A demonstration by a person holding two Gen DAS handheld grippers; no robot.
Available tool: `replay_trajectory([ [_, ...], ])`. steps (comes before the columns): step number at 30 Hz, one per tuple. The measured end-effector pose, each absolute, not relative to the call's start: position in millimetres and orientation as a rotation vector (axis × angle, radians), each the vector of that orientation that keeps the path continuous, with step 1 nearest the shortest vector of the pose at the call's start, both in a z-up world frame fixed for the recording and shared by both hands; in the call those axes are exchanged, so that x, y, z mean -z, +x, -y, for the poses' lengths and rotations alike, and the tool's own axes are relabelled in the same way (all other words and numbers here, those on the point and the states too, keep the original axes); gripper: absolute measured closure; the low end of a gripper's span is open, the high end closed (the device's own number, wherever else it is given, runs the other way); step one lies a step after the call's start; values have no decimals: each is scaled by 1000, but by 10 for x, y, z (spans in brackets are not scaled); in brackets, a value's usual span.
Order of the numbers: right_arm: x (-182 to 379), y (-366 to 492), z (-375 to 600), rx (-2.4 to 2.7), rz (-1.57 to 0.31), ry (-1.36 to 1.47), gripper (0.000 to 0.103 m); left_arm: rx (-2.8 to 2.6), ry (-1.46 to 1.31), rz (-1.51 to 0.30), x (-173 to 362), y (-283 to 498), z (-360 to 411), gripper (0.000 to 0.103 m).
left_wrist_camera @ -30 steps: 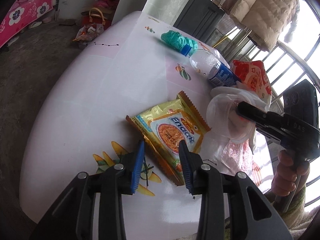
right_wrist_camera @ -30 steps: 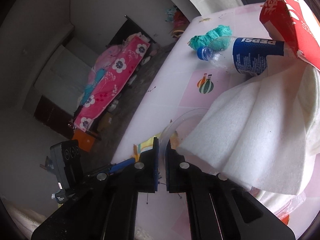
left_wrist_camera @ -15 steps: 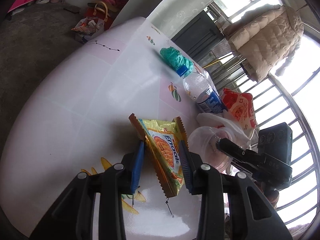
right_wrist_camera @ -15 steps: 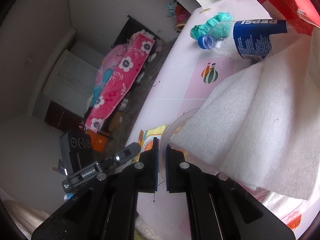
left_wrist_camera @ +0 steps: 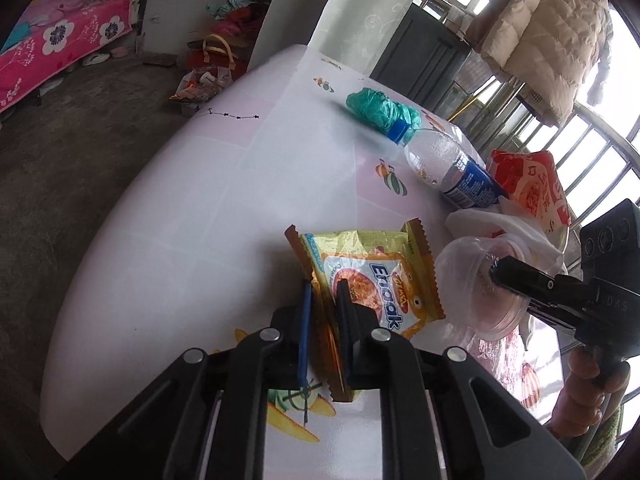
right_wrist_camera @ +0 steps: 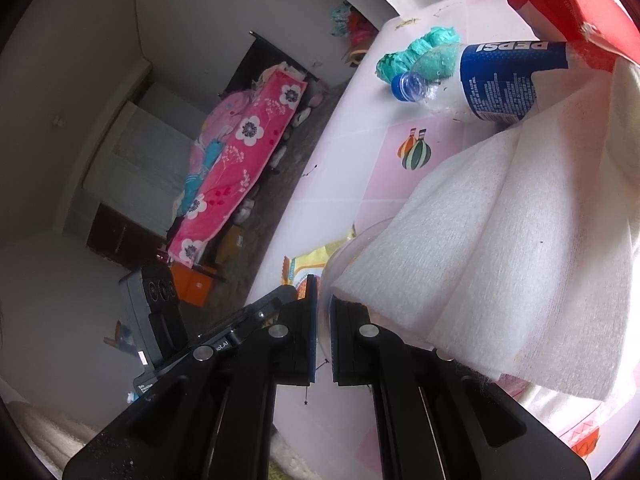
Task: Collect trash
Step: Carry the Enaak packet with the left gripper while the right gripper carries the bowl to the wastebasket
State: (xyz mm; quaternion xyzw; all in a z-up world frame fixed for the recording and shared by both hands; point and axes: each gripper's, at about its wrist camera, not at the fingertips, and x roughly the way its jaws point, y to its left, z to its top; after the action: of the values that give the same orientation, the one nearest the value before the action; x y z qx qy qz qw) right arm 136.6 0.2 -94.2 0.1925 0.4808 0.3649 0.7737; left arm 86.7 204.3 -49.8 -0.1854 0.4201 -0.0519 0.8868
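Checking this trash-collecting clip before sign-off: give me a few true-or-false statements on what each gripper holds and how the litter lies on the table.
1. The left gripper is shut on the yellow Enaak snack wrapper. True.
2. The right gripper is wide open and holds nothing. False: it pinches the rim of the clear plastic cup.
3. The clear Pepsi bottle with a blue cap stands upright. False: it lies on its side.
4. A crumpled teal plastic bag lies by the bottle's cap. True.
5. A white paper napkin lies beside the cup. True.
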Motion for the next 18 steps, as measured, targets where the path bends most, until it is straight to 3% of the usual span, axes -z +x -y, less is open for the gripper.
replay_trajectory([
  [18, 171, 885, 170, -988, -826, 478, 99, 112, -331, -630, -569, 314, -2084, 96],
])
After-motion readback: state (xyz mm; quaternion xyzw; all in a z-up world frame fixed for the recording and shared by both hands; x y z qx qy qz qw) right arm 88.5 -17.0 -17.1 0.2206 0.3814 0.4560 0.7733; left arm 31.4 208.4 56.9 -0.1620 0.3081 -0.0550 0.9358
